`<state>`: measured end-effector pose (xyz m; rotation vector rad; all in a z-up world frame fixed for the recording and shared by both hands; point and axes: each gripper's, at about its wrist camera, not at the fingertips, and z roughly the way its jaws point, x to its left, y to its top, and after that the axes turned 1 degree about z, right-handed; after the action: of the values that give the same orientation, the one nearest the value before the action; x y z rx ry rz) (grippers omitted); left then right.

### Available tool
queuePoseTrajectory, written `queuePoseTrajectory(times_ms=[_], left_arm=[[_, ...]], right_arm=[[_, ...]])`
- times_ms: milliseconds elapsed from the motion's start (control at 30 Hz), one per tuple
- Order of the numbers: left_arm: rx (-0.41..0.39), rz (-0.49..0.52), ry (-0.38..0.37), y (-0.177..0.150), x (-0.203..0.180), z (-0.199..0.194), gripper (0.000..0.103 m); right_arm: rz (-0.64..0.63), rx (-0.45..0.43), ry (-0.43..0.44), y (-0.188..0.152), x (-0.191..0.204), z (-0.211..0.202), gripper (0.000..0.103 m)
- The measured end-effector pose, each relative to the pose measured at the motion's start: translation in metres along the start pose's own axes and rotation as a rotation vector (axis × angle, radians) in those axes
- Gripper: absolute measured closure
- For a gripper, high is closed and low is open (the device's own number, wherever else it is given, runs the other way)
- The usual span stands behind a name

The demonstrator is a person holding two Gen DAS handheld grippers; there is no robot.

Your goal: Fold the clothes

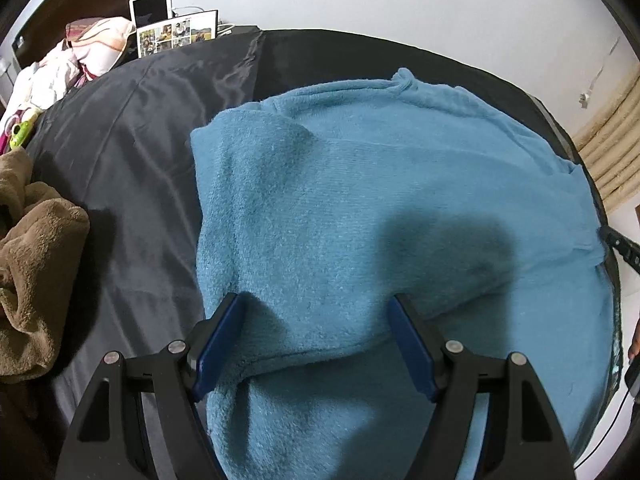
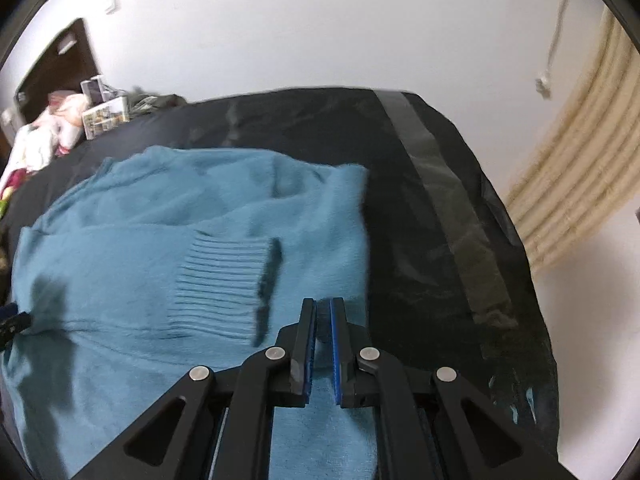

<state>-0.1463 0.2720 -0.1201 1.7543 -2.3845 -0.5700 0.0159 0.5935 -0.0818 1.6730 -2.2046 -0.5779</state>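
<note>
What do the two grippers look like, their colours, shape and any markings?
Both look alike. The left gripper and right gripper each have two black fingers faced with flat blue pads. The fingers sit on black angular linkage arms with triangular cut-outs, joined by round silver pivot pins. No printed markings show on either. No sleeve is visible.

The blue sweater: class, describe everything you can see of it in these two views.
The blue sweater is a fuzzy teal knit lying spread on the dark sheet, partly folded: one sleeve is laid across the body, its ribbed cuff on top. The neckline points toward the far wall. The left gripper hangs open over a folded edge; the right gripper is shut above the sweater's right part, apparently holding nothing.
</note>
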Motion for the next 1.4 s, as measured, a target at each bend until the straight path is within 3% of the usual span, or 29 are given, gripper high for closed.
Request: queuePoseTrajectory(times_ms=[67,133,167,200,400,500,600,833,900,1033,1133,1267,1400], left_arm=[[-0.023,-0.021,-0.026,-0.001,0.000,-0.007,0.025],[-0.045,-0.028,-0.032,0.007,-0.002,-0.010,0.025],[-0.051,-0.029,-0.027,0.011,-0.003,-0.009,0.025],[-0.051,-0.029,-0.021,0.014,-0.001,-0.007,0.025],[-0.024,-0.027,0.008,0.022,0.008,0.019,0.025],[-0.036,0.011,0.016,0.021,0.007,0.023,0.025],[-0.029,0.024,0.008,0.023,0.008,0.024,0.025],[-0.043,-0.037,-0.048,0.048,0.029,0.021,0.025],[-0.037,-0.031,-0.034,0.051,0.032,0.027,0.025],[-0.038,0.059,0.034,0.051,0.021,0.035,0.023],[-0.035,0.050,0.022,0.049,0.024,0.033,0.023],[-0.028,0.008,-0.006,0.042,0.033,0.016,0.023],[-0.041,0.003,-0.034,0.015,0.036,-0.016,0.023]], right_arm=[[-0.017,0.012,0.042,0.003,0.008,0.001,0.087],[-0.033,0.016,0.066,0.006,0.019,0.003,0.061],[-0.041,0.018,0.076,0.007,0.025,0.004,0.034],[-0.050,0.013,0.087,0.008,0.032,0.005,0.027],[-0.144,0.018,0.134,0.011,0.066,0.018,0.027],[-0.185,0.068,0.097,0.005,0.072,0.037,0.027],[-0.203,0.041,0.089,0.001,0.072,0.037,0.026],[-0.164,0.057,0.028,0.005,0.076,0.026,0.026],[-0.156,0.034,0.035,0.002,0.078,0.018,0.026],[-0.151,0.070,0.035,-0.005,0.072,0.029,0.021],[-0.098,0.101,0.067,-0.002,0.060,0.035,0.009],[-0.125,0.090,0.047,-0.003,0.066,0.021,0.009],[-0.183,0.065,0.105,-0.023,0.078,-0.008,0.009]])
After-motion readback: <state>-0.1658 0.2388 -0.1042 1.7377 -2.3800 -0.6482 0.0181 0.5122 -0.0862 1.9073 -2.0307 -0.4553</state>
